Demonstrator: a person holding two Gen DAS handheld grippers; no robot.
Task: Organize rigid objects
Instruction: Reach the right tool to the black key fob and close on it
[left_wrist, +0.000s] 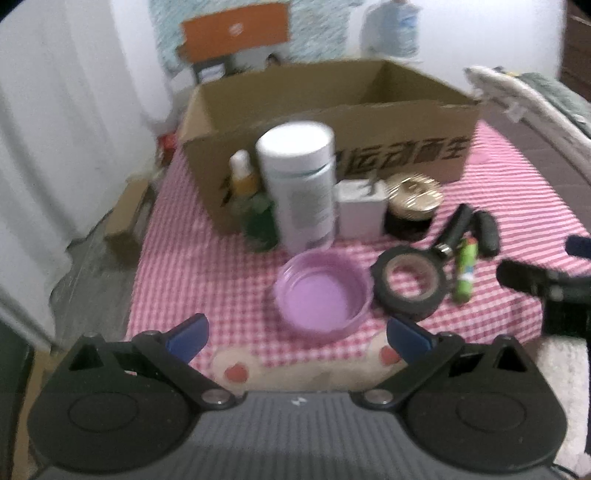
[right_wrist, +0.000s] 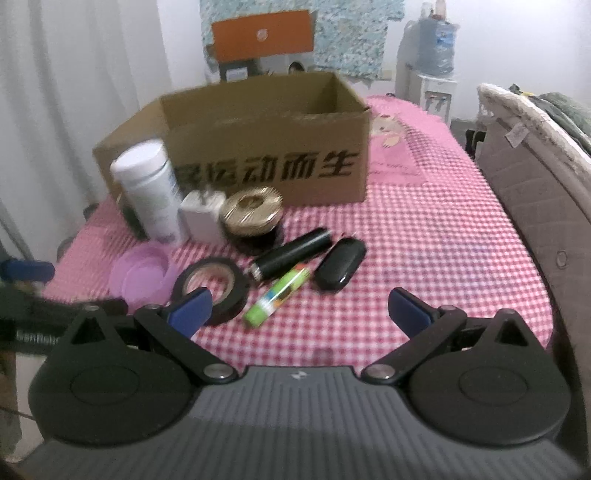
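Note:
An open cardboard box (left_wrist: 325, 122) (right_wrist: 266, 140) stands on a pink checked bedspread. In front of it stand a white bottle (left_wrist: 299, 184) (right_wrist: 149, 188), a green dropper bottle (left_wrist: 255, 206), a white cube (left_wrist: 360, 212) (right_wrist: 203, 218) and a gold-lidded jar (left_wrist: 412, 206) (right_wrist: 253, 218). A purple lid (left_wrist: 323, 297) (right_wrist: 142, 277), black tape roll (left_wrist: 410, 286) (right_wrist: 214, 288), green tube (left_wrist: 465, 273) (right_wrist: 279, 295), black cylinder (right_wrist: 291, 254) and black case (right_wrist: 340, 267) lie nearer. My left gripper (left_wrist: 297, 339) is open, just short of the purple lid. My right gripper (right_wrist: 299, 314) is open and empty, near the green tube.
A mattress edge (right_wrist: 535, 184) rises at the right. White curtains (left_wrist: 55, 129) hang at the left, with a small carton (left_wrist: 125, 221) on the floor. An orange box (right_wrist: 262, 35) and water bottle (right_wrist: 434, 48) stand behind. The right gripper shows in the left view (left_wrist: 546, 288).

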